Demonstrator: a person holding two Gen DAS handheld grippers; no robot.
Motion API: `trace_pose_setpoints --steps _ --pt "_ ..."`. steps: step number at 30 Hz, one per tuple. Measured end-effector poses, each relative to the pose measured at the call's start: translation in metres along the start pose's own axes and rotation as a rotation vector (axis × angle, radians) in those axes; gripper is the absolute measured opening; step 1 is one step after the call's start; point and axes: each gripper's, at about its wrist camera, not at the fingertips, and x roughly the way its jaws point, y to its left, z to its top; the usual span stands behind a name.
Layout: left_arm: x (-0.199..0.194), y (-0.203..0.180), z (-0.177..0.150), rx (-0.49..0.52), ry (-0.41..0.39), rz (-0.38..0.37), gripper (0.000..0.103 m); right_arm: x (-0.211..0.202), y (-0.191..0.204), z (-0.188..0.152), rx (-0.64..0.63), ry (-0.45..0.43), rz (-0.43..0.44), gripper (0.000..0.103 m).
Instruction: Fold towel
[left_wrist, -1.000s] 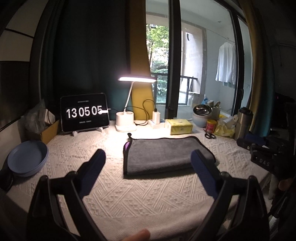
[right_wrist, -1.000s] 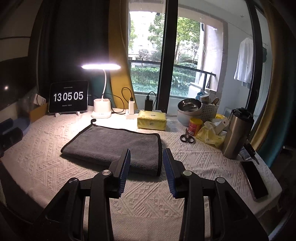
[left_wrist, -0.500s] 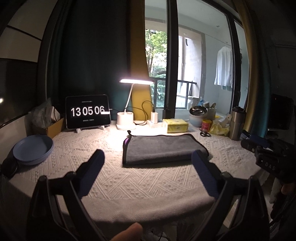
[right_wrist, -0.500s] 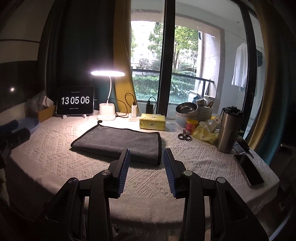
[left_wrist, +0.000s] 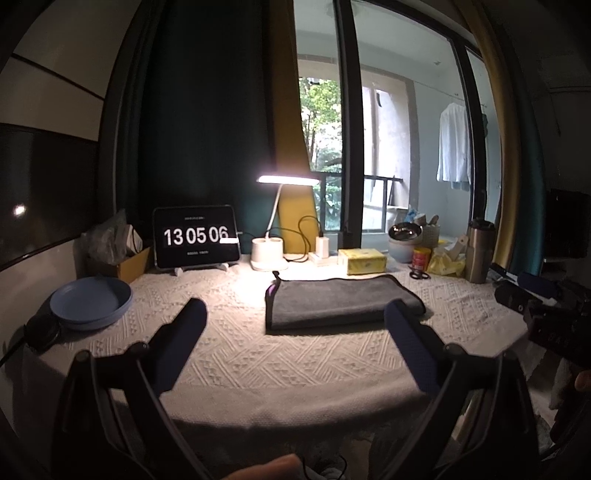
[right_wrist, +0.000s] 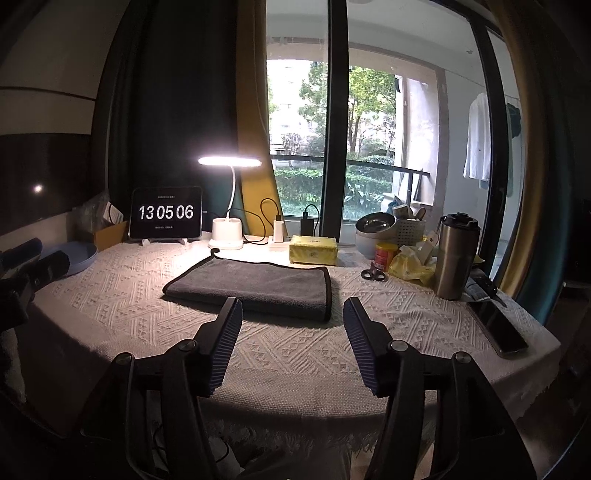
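Observation:
A dark grey towel (left_wrist: 340, 301) lies folded flat in the middle of the table on a white woven cloth; it also shows in the right wrist view (right_wrist: 255, 286). My left gripper (left_wrist: 293, 315) is open and empty, held back near the table's front edge, short of the towel. My right gripper (right_wrist: 291, 314) is open and empty, also in front of the towel and apart from it. The right gripper shows at the right edge of the left wrist view (left_wrist: 535, 299), and the left gripper at the left edge of the right wrist view (right_wrist: 33, 266).
At the back stand a tablet clock (left_wrist: 195, 242), a lit desk lamp (left_wrist: 269, 254), a yellow tissue pack (left_wrist: 362, 260), scissors (right_wrist: 373, 274) and a steel tumbler (right_wrist: 456, 254). A blue plate (left_wrist: 90, 301) sits left. A phone (right_wrist: 496, 326) lies right.
Both grippers have pulled back toward me and away from the table; the towel now looks smaller and farther. The right gripper's jaws have opened wider. The towel has not moved.

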Motion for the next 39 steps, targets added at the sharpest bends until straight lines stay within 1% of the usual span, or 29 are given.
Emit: trace_pose_setpoints --steps 12,39 --pt "0.001 0.0047 -0.0002 -0.017 0.0 0.007 0.098 0.0053 0.0041 0.0 -0.009 0.005 0.007 0.06" --pt "0.0017 0.0027 -0.0012 -0.017 0.002 0.005 0.098 0.006 0.0048 0.0006 -0.008 0.006 0.007 0.06"
